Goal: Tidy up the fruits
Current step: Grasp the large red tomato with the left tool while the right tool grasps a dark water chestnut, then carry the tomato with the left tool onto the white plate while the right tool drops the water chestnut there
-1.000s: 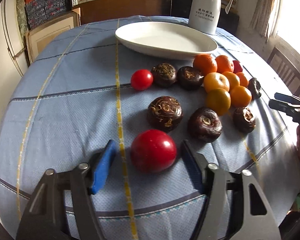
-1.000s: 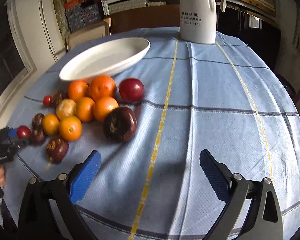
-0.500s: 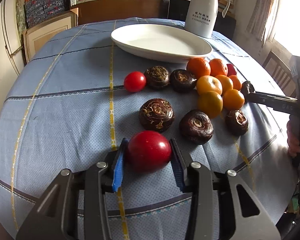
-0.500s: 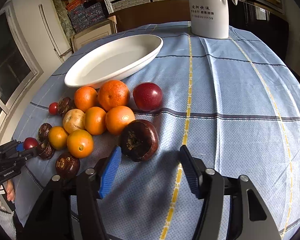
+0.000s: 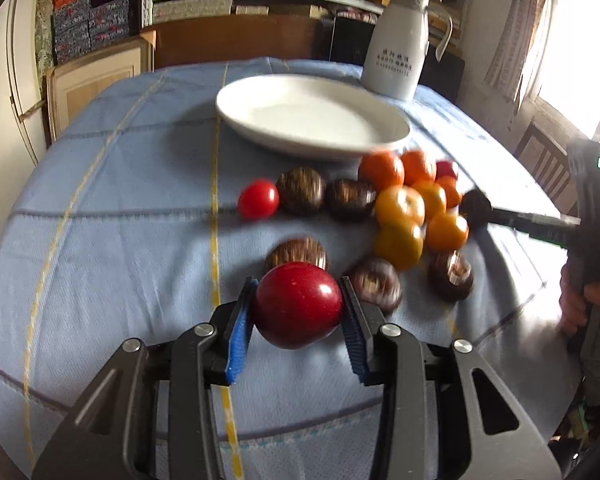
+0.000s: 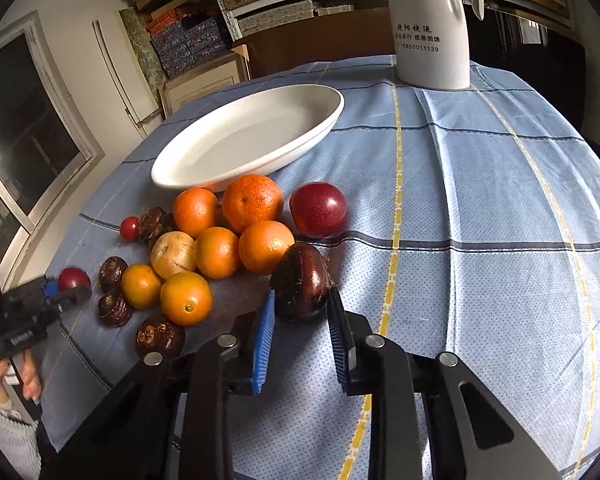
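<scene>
The red tomato [image 5: 298, 304] sits clamped between the two pads of the left tool [image 5: 298, 312], near the front edge of the surface [image 5: 120, 208], just in front of a dark brown water chestnut [image 5: 296, 250]. The right tool [image 6: 300, 316] has just been closing, and its pads now press both sides of a larger dark water chestnut [image 6: 302, 282] at the right edge of the fruit cluster, beside an orange [image 6: 266, 246]. The remaining fruit lies loose on the blue checked cloth: oranges, smaller water chestnuts, a small tomato [image 5: 258, 199] and a red plum [image 6: 318, 210]. The empty white oval dish [image 6: 248, 136] stands behind the cluster, with one orange [image 6: 252, 202] close against its rim.

Procedure for the current step, as judged: both grips appear complete, so lift each fruit straight up until it clears its neighbours, then carry it over the rim of the dish. The tomato is soft and smooth; keep pressure light and constant. The chestnut is held by the pad tips only and is tilted; avoid abrupt wrist turns. Lower each fruit onto the dish floor before releasing, placed apart so that neither rolls.

Markings: the white thermos jug [image 6: 430, 28] behind the dish carries printed Chinese characters, too small to read reliably, above the number 15850011139.
</scene>
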Action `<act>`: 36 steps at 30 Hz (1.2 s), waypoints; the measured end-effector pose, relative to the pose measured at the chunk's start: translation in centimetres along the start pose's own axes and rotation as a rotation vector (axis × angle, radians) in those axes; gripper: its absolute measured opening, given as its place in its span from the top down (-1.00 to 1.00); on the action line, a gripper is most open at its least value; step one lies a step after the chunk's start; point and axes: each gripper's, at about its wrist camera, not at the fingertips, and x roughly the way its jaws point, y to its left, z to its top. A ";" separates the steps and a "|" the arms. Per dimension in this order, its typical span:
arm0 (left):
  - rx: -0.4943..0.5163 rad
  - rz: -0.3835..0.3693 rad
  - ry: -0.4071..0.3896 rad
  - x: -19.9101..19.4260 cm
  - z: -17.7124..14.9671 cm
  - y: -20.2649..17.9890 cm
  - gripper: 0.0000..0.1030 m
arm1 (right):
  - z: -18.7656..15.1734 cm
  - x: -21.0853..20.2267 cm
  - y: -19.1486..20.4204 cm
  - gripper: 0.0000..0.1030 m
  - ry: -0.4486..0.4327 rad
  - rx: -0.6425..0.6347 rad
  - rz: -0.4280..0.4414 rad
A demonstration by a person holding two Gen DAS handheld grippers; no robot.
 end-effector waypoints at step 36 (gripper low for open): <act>0.053 0.025 -0.116 4.0 12.0 -3.7 0.23 | 5.5 -1.5 -0.8 0.55 -0.123 0.116 0.119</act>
